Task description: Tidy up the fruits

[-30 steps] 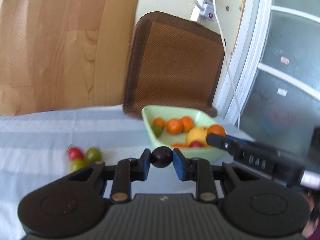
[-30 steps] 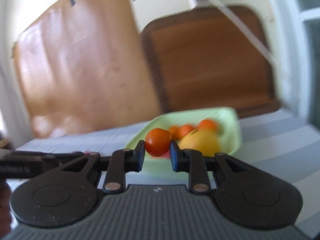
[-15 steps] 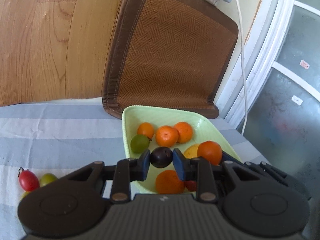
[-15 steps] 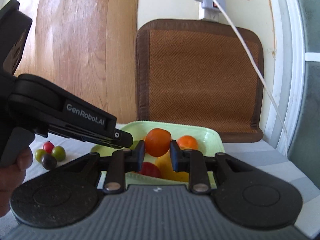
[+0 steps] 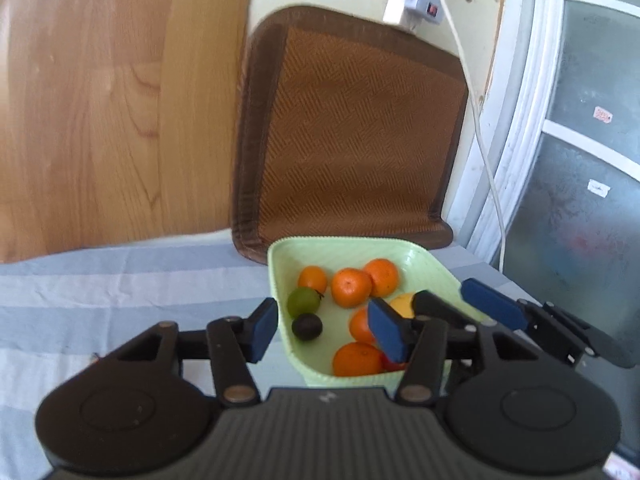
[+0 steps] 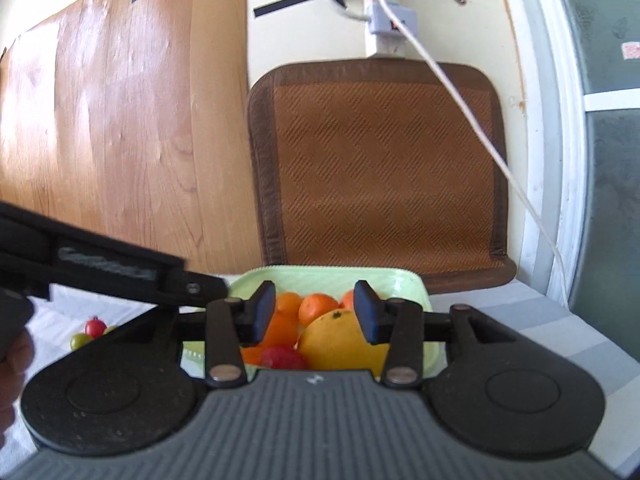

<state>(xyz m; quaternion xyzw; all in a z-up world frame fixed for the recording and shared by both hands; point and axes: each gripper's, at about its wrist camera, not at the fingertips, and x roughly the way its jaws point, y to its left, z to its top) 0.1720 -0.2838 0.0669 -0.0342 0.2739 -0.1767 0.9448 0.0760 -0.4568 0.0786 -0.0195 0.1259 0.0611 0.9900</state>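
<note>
My left hand-held gripper [image 5: 326,330] and right hand-held gripper [image 6: 316,316] have just been opening, empty, over the green bowl [image 5: 276,260]; the remaining small fruits [image 6: 90,332] lie toward the table's left edge, nearer my left.

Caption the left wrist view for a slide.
Left hand-held gripper, jaws just opened, over green bowl; dark fruit lies inside beside oranges.

Assorted fruits [image 5: 351,287] in green bowl [image 5: 420,257]
</note>
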